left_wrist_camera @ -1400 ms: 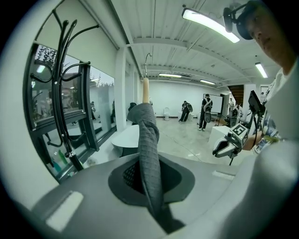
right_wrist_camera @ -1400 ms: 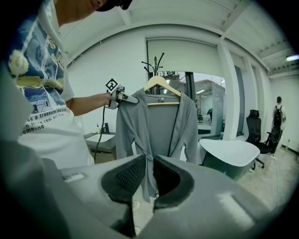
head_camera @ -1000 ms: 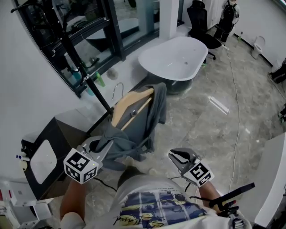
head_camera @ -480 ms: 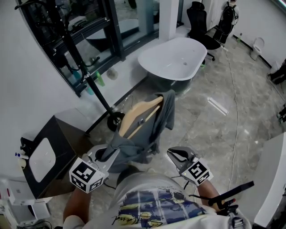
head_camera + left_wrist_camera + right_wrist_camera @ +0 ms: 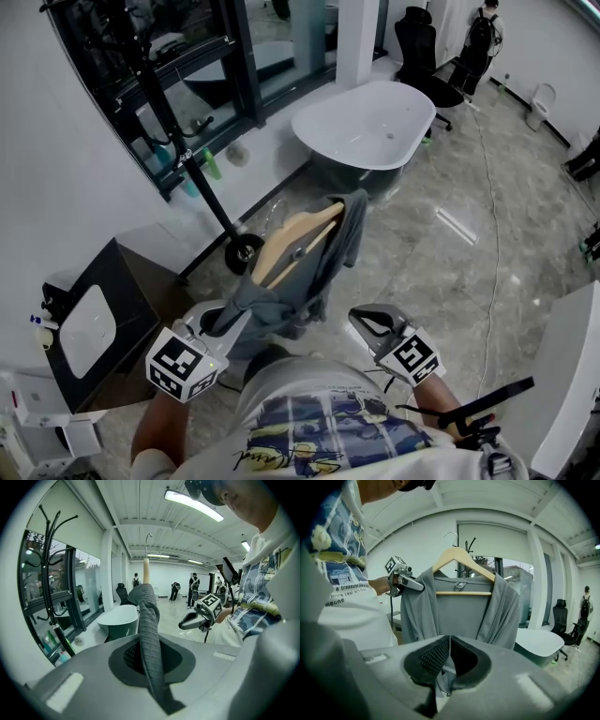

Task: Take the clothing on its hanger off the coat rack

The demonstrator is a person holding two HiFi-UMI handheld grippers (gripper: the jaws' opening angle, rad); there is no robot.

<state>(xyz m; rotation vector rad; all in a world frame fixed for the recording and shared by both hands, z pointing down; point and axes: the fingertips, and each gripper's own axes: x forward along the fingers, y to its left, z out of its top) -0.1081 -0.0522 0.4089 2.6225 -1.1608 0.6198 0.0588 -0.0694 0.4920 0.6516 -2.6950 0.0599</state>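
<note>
- Left gripper [image 5: 218,322]: I read its jaws as closed tight on a fold of the grey garment [image 5: 281,302]. In the left gripper view the fabric runs straight up out of the jaws.
- Right gripper [image 5: 364,323]: the jaw tips meet and I see nothing between them. It hangs just beside the garment's lower edge, apart from it, facing the garment's front.
- Garment: it is draped on a wooden hanger [image 5: 296,240], open at the front, with both shoulders seated on the hanger arms. I see the whole set tilted, held in the air in front of the person's chest, above the grey stone floor [image 5: 441,267].
- Hanger hook [image 5: 147,537]: in the left gripper view it stands free against the ceiling, touching nothing.
- Coat rack [image 5: 187,161]: the black pole stands to the left of the garment, with its base near the hanger's upper end. I see no contact between rack and hanger.
- Surroundings: a white bathtub [image 5: 367,127] lies beyond the garment, and a black cabinet [image 5: 117,305] sits at the left.
</note>
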